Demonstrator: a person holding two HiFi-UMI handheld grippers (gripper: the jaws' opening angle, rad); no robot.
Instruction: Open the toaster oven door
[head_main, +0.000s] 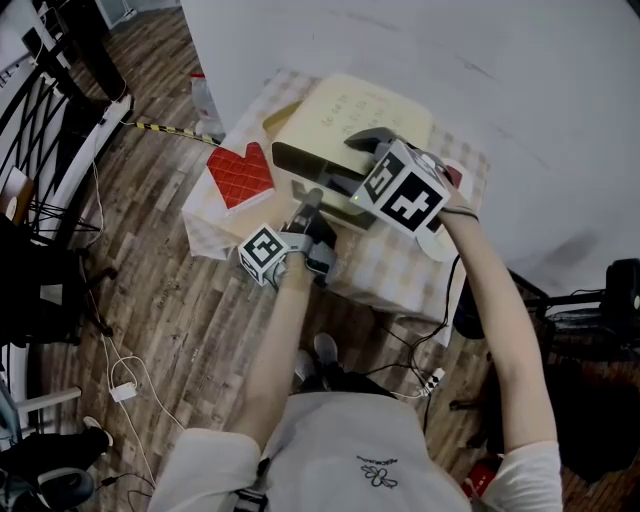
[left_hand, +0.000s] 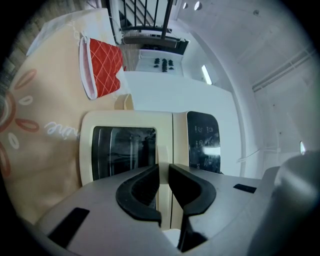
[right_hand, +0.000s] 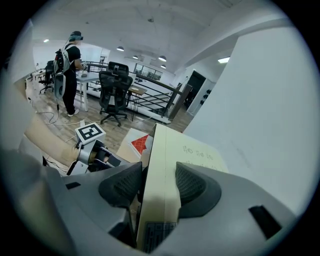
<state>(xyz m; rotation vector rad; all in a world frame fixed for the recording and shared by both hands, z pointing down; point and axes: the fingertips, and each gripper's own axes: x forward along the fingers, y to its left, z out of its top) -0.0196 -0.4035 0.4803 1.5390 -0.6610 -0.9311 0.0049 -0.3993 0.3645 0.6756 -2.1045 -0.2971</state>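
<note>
Left gripper (left_hand: 164, 170) jaws nearly together, nothing pinched; toaster oven door (left_hand: 124, 150) dead ahead, its cream edge strip (left_hand: 164, 140) parallel to their gap. Right gripper (right_hand: 159, 180) clamps oven body (right_hand: 161, 150), farther from door.

The oven (head_main: 345, 120) is cream, the mitt (head_main: 240, 176) is red with white diamond lines, and the cloth (head_main: 398, 268) is checked beige and white.

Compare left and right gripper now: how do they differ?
The left gripper has its jaws almost together; the right gripper has them wide. The left gripper faces the front of the toaster oven, and whether it pinches anything is unclear; the right gripper straddles an edge of its cream body and seems clamped on it. Both are at the oven.
</note>
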